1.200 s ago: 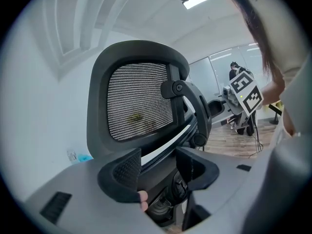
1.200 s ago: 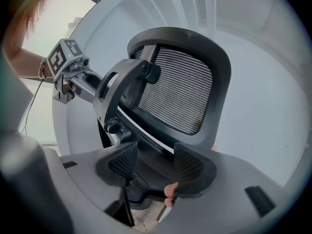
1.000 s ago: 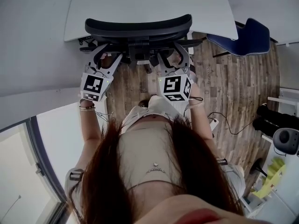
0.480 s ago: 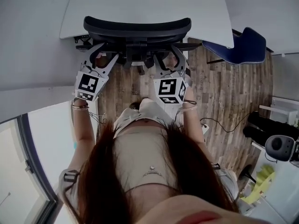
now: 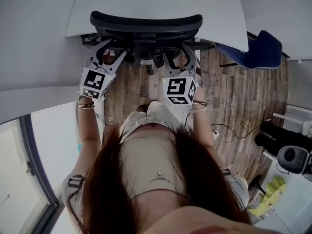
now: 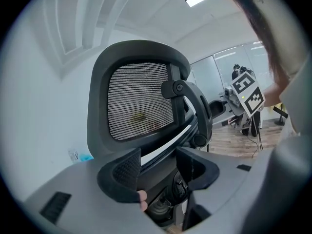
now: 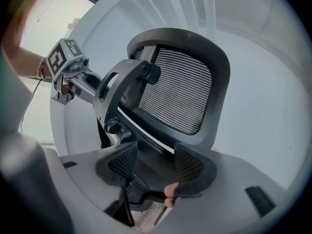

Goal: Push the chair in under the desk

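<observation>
At the left, the left gripper [image 5: 110,55] is set against the rear of the chair [image 5: 146,26], low behind the mesh backrest. Its jaws are spread wide and nothing is clamped, though the dark frame below the backrest is seen between the pads [image 6: 127,167]. In the middle, the chair is stood close up to the near edge of the desk [image 5: 156,1], with its top rim lying over that edge in the head view. The seat is therefore judged to be largely under, and only a short final shove is thought to be needed. At the right, the right gripper [image 5: 178,57] is placed likewise on the other side of the central support. Its jaws are also held wide apart and closed on nothing, with the frame lying between them. The push is best given evenly through both grippers, so that the chair is not swivelled. Pressure should be put on the stiff frame rather than the mesh, which is likely to give. The force should be eased once the backrest is met by the desk edge, and a slip of the open jaws off the curved frame is to be guarded against. Further right, a blue chair [image 5: 253,40] is stood well apart from the path.
</observation>
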The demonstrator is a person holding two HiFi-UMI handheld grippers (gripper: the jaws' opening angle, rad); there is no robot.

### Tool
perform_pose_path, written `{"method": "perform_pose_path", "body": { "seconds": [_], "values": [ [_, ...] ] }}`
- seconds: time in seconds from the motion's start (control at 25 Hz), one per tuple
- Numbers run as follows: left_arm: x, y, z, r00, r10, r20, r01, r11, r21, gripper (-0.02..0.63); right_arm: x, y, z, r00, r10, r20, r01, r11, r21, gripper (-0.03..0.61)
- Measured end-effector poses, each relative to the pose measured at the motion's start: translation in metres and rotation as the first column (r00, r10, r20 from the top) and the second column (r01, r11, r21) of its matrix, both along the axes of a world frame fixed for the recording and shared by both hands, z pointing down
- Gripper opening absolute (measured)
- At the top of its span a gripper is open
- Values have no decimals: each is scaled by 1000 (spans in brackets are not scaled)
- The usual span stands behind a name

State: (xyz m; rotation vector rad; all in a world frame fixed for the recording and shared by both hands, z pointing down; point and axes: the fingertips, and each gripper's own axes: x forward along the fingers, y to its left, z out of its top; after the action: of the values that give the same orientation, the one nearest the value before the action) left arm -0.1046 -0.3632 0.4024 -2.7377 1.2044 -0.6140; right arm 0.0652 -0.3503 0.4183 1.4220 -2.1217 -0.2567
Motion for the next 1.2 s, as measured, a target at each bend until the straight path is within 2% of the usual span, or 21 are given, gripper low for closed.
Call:
{"method": "perform_pose_path", "body": {
  "seconds": [1.2],
  "values": [
    [-6,-32,7,999,-13,31,13,1000,-19,225,-5,-31,3,1000,-2,18,2,1000,3,247]
  ]
}}
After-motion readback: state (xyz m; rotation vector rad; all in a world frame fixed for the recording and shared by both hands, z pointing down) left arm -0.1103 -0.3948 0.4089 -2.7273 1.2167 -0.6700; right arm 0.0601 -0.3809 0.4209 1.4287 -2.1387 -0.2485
